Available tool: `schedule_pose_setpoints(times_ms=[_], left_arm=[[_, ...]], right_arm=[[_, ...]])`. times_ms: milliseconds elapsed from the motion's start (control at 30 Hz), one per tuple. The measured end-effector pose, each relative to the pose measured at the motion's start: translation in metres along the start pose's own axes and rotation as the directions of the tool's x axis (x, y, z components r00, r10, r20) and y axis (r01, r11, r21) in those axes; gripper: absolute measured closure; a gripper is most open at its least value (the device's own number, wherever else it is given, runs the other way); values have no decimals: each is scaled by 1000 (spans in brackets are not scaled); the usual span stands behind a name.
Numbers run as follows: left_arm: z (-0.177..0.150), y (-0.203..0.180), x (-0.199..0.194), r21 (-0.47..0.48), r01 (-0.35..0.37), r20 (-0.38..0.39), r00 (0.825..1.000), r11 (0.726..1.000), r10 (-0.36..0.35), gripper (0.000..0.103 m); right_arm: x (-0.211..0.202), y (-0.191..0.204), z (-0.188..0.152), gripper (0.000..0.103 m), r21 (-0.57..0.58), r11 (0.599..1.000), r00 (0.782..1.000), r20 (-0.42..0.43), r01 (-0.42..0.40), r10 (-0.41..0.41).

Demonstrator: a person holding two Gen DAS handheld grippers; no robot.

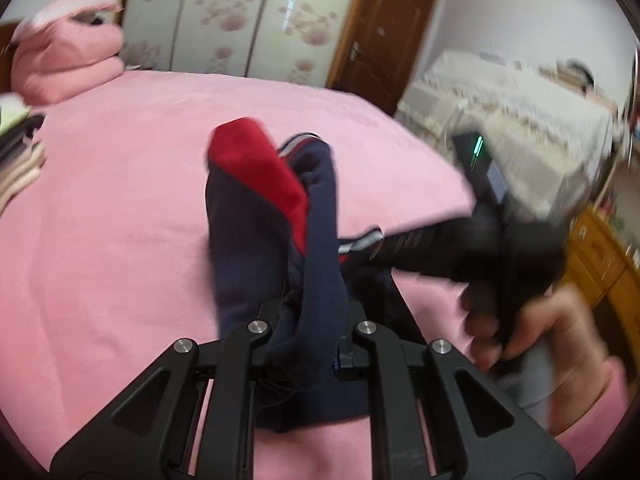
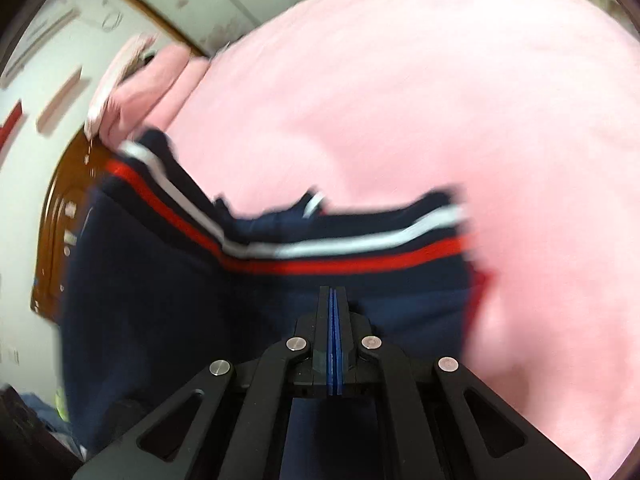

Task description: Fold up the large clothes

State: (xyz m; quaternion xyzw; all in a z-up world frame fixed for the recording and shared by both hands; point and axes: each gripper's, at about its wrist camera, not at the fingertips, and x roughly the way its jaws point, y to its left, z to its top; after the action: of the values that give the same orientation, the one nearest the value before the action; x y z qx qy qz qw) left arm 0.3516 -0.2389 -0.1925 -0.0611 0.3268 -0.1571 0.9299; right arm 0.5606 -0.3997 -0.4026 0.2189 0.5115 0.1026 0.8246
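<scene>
Holding the garment (image 1: 276, 216) off the bed (image 1: 120, 200) between us, we judge the fold barely begun — nothing lies flat or squared yet. Our left gripper (image 1: 308, 344) is clamped on a bunched navy fold that rises toward twelve o'clock, red lining showing. Our right gripper (image 2: 334, 304), seen at three o'clock from the left camera, has its jaws pressed together — on the striped cloth, it seems, though blur hides the contact. Spreading, smoothing and every fold remain.
</scene>
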Motion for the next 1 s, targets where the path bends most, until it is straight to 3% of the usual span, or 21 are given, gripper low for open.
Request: schedule_pose_setpoints(times_ms=[100,233,300,367,400,467,500,600,633,700,733,767,867,1000], left_arm=[[-12,-47,18,125,-84,-42,995,989,90,93],[-26,-84,39,169,-100,-82,990,981,115,93],[-32,-97,46,182,-107,-96,987,977,126,93],[-37,-105,49,187,-109,-101,986,976,129,90],[-38,-109,49,189,-86,-117,987,978,109,87],[-37,-108,48,164,-6,-157,987,986,32,60],[-35,-108,45,129,52,-187,982,990,-27,55],[-29,-104,27,79,126,-235,966,989,-104,52],[-27,-104,20,74,132,-241,964,988,-111,52],[-21,-95,1,72,104,-230,970,992,-85,50],[-17,-89,-5,74,87,-221,973,993,-68,45],[-16,-83,-10,78,67,-216,975,995,-49,38],[-10,-59,-10,97,-8,-230,973,995,30,37],[-7,-33,12,51,-96,-319,942,994,107,37]], right_arm=[[-35,-24,8,103,-18,999,999,35,30,-30],[-70,-51,14,103,-22,997,996,58,74,-72],[-80,-62,16,103,-3,999,998,58,39,-39],[-87,-75,15,102,42,998,998,28,-56,55],[-83,-78,21,101,55,995,996,10,-84,84],[-82,-84,18,100,65,992,994,-28,-104,106],[-81,-86,18,100,69,993,994,-42,-98,101],[-81,-83,14,98,73,990,990,-65,-118,123],[-78,-78,13,90,71,989,988,-73,-128,134],[-84,-75,7,69,62,989,985,-95,-137,142],[-81,-68,-1,65,56,989,986,-93,-136,141],[-77,-63,-9,65,50,989,985,-92,-141,145],[-72,-53,-26,65,41,992,986,-114,-117,121],[-29,-25,-49,65,36,995,986,-130,-98,102]])
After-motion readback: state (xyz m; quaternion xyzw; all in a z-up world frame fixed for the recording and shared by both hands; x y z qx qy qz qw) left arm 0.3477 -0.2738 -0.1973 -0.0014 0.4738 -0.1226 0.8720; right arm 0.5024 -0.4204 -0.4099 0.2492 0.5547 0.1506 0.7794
